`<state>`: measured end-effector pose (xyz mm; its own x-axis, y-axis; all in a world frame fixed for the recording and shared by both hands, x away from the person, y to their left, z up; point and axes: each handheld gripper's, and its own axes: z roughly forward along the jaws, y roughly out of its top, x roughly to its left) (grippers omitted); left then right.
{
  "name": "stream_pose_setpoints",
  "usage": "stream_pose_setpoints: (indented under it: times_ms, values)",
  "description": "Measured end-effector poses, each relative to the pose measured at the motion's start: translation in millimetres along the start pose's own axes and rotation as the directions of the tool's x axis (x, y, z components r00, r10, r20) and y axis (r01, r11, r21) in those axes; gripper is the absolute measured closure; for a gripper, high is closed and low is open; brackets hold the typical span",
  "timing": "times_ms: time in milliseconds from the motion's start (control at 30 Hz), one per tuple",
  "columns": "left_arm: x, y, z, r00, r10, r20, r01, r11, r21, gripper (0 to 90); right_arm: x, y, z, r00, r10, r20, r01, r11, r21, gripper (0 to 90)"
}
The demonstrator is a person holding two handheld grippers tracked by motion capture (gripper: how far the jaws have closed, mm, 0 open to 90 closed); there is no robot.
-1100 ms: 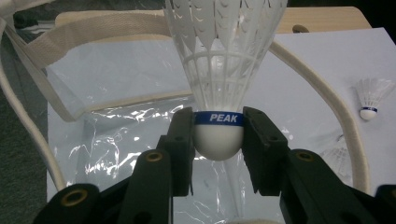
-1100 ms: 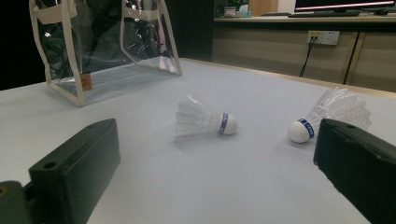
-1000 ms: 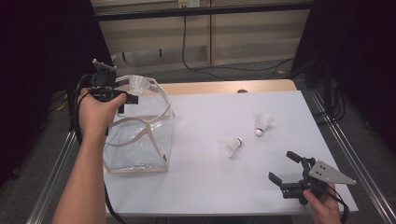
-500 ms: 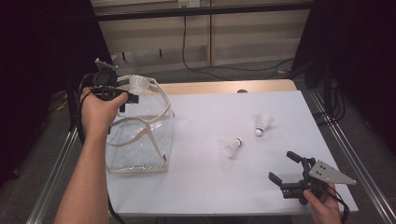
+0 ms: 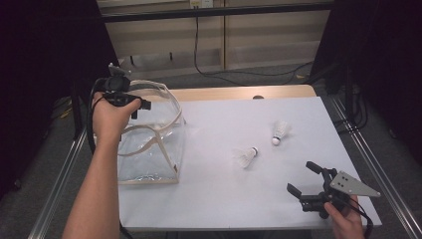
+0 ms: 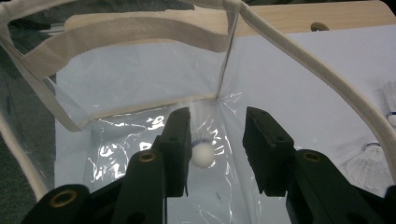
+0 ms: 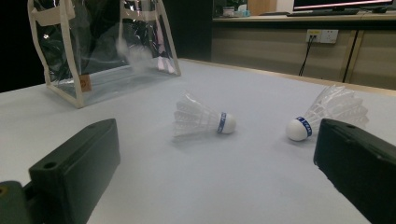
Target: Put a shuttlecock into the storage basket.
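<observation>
L gripper (image 5: 142,105) sits over the open top of the clear bag (image 5: 149,149) at bench (image 5: 209,199) left edge. Its jaws have just been opening; they stand apart w/ nothing pressed between them. A shuttlecock (image 6: 203,154) shows past them inside the bag, blurred, white cork visible beside the L jaw. R gripper (image 5: 302,180) is at front R of bench, jaws wide apart, nothing in them. 2 more shuttlecocks lie on bench mid-R: nearer one (image 5: 246,156) on its side, farther one (image 5: 280,133) just beyond, apart.
</observation>
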<state>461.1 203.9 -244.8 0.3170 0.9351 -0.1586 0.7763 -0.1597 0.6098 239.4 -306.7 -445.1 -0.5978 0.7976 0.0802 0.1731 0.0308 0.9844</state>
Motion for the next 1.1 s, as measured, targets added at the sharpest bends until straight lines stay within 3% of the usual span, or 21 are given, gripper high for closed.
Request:
stream_pose_setpoints:
  times_ms: [333, 600, 833, 1100]
  values:
    - [-4.9, -1.4, -6.5, 0.9991, 0.008, 0.043, -0.007, 0.9999, -0.013, 53.4, 0.9, 0.1, 0.6, 1.0, -0.003, -0.003, 0.003, 1.0, 0.002, 0.1]
    - [-13.1, -0.4, -17.0, 0.9957, 0.043, 0.082, -0.042, 0.9991, -0.009, 48.9, 0.9, 0.2, 0.1, 1.0, 0.0, -0.001, 0.0, 1.0, 0.004, 0.1]
    - [-26.4, 0.6, -23.7, 0.987, 0.072, 0.144, -0.072, 0.9974, -0.005, 42.4, 0.7, 0.3, 0.2, 1.0, -0.006, -0.001, 0.006, 1.0, 0.002, 0.1]
    - [-38.8, 0.5, -24.6, 0.9767, 0.115, 0.181, -0.116, 0.9932, -0.007, 38.6, 0.6, 0.4, 0.0, 1.0, -0.009, -0.002, 0.009, 1.0, 0.001, 0.2]
